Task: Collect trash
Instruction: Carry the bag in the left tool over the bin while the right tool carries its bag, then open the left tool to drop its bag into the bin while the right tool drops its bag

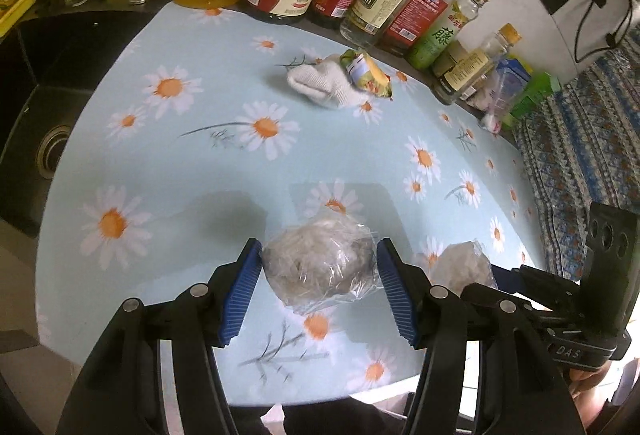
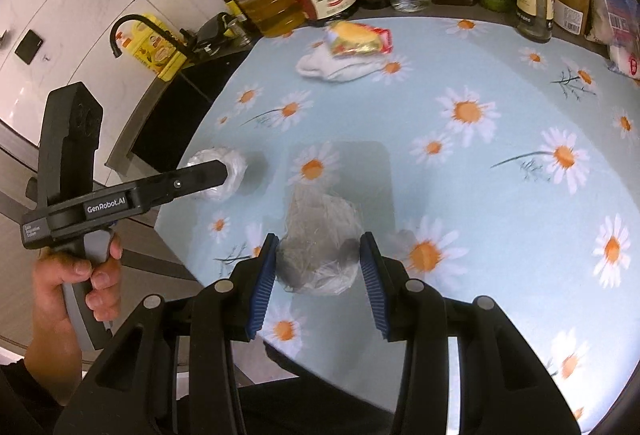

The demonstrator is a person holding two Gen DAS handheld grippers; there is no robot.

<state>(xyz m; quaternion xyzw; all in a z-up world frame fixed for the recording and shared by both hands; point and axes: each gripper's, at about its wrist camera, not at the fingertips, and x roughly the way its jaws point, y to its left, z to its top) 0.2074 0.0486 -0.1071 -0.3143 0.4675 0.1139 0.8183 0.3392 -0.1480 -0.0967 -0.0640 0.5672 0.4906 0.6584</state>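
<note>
wads (image 1: 322, 267) (image 2: 320, 255): crinkled clear plastic | hand-held grippers clamp each

The pale blue surface (image 1: 168, 163) carries a print of white daisies with orange centres and thin grey stems. Both black grippers have ribbed blue pads (image 1: 240, 295). Each crumpled clear plastic bag (image 1: 320, 267) shows grey-white. By the far edge lie a white sock (image 1: 316, 83) and a yellow-green-red snack wrapper (image 1: 368, 73).
</note>
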